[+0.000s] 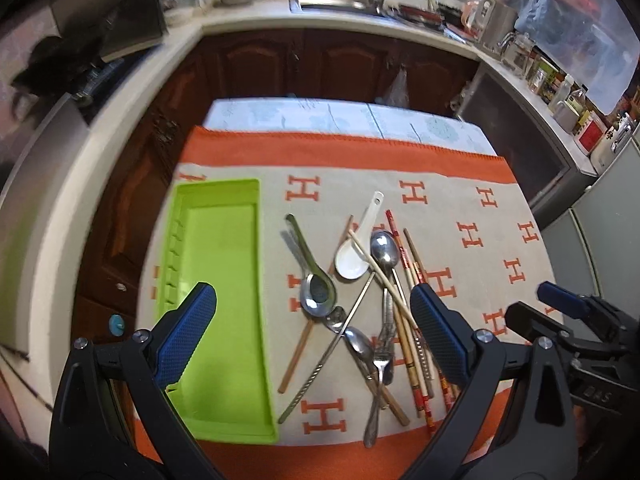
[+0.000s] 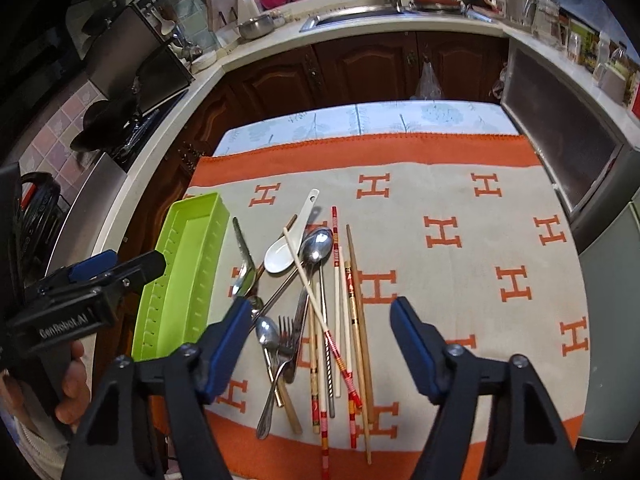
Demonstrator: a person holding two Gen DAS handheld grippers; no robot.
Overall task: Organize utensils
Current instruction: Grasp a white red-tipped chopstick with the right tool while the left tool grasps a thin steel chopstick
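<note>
Both grippers spread wide above the cloth's near edge.

The left gripper (image 1: pixel 312 332) and right gripper (image 2: pixel 316 344) hold nothing. Mid-cloth lies a heap: one steel fork (image 2: pixel 285 340), three steel spoons, one white ceramic spoon (image 2: pixel 282 254). The lime-green plastic tray (image 1: pixel 224 280) lies empty along the left edge. Only the right view shows a hand (image 2: pixel 70 380).

Green tray (image 1: pixel 224 280): smooth, slightly glossy plastic. White soup spoon (image 1: pixel 354 254): glossy, ceramic-looking. Large spoon (image 2: pixel 317 246), ladle-shaped spoon (image 1: pixel 318 294) and fork (image 2: pixel 285 340): polished, reflective metal. Plain chopsticks (image 2: pixel 362 320): matt wood or bamboo; red-banded chopsticks (image 2: pixel 335 240) look lacquered. Cloth (image 2: pixel 460 280) over the table: matt woven fabric, slightly fuzzy. Left gripper (image 1: pixel 314 326) fingers (image 1: pixel 188 328): blue, finely textured rubbery pads on matt black plastic arms.
</note>
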